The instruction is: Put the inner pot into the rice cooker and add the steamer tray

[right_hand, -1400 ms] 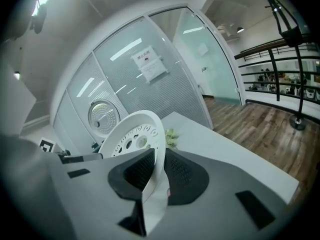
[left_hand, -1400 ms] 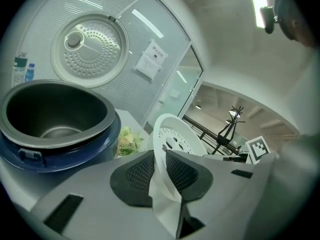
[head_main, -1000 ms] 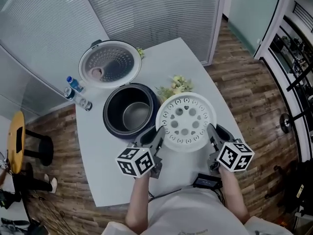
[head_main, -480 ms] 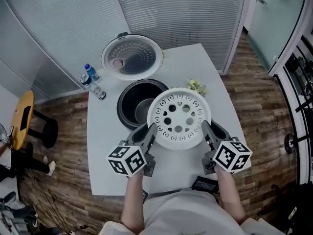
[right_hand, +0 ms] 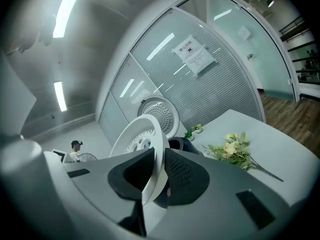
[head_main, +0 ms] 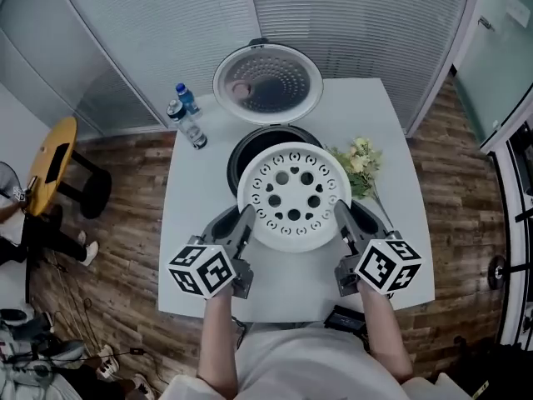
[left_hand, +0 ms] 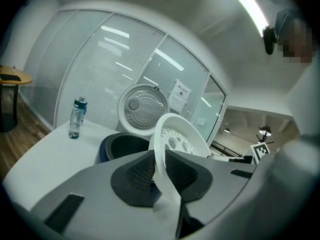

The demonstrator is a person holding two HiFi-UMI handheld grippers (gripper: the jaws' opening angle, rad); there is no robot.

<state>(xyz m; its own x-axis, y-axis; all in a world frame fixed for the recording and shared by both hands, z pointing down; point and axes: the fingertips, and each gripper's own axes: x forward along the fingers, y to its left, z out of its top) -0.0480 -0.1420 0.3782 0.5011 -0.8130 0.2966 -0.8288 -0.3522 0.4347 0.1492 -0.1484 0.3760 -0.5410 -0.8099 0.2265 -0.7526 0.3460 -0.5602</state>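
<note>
White, round and pierced with rings of holes, the plastic steamer tray [head_main: 293, 197] hangs in the air between the two grippers, lying roughly flat over the mouth of the dark blue rice cooker [head_main: 240, 150]. It covers most of the opening, and its near edge reaches out over the table toward the person. The left gripper [head_main: 243, 223] pinches the tray's left rim: in the left gripper view the thin white edge runs straight between the two dark ribbed pads, which press on it from both sides. The right gripper [head_main: 341, 217] clamps the opposite rim in the same way, its pads closed against the plastic. What sits inside the cooker is hidden under the tray. Behind the cooker its hinged lid [head_main: 268, 84] stands open, showing a silvery perforated inner plate. To the cooker's left stand two clear water bottles [head_main: 190, 119], one with a blue cap, close together near the table's far corner. To its right lies a small bunch of pale yellow flowers [head_main: 360, 163] with green leaves. All of this rests on a white rectangular table [head_main: 191, 215] over a brown wood-plank floor [head_main: 125, 332]. A yellow round stool [head_main: 52, 165] stands off to the left, and a frosted ribbed-glass partition [head_main: 166, 23] runs behind.
</note>
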